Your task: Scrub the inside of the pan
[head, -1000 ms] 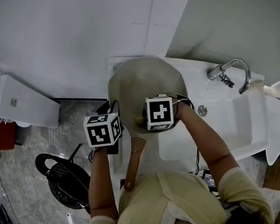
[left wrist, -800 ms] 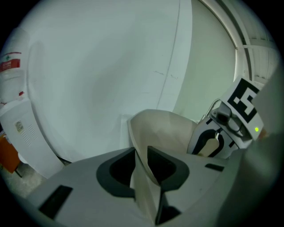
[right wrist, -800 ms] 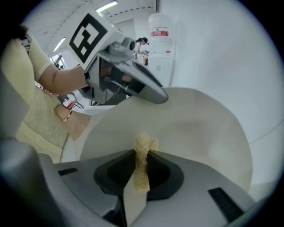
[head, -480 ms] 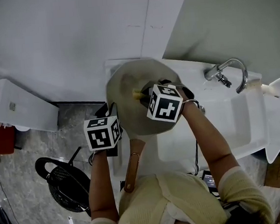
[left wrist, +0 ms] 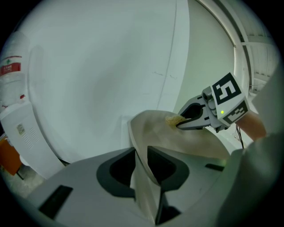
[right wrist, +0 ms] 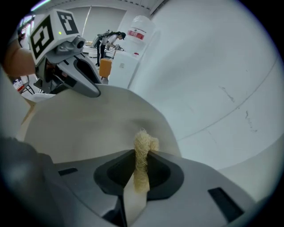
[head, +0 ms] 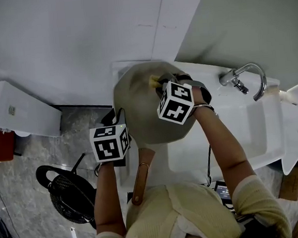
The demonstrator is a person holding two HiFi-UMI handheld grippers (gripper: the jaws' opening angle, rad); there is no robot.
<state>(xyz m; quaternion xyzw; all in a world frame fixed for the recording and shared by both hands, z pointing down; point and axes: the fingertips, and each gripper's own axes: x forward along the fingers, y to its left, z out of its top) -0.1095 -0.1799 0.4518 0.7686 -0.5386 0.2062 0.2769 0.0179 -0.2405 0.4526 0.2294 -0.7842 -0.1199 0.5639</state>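
Observation:
A round beige-grey pan (head: 138,109) is held tilted over the counter's left end, its brown handle (head: 139,178) pointing toward me. My left gripper (head: 119,121) is shut on the pan's left rim, seen edge-on between the jaws in the left gripper view (left wrist: 142,162). My right gripper (head: 159,84) is shut on a yellow fibrous scrubber (head: 153,81) that is pressed against the pan's inside near its far rim. In the right gripper view the scrubber (right wrist: 142,155) sticks up from the shut jaws against the pan (right wrist: 88,128).
A white sink basin (head: 254,132) with a chrome faucet (head: 243,75) lies to the right. Close behind the pan rises a white wall. On the floor to the left stand a black round fan-like object (head: 67,193) and a white cabinet (head: 18,109).
My right gripper has carried the scrubber from the pan's near side, across its inside, to the far rim. The left gripper and pan have barely moved.

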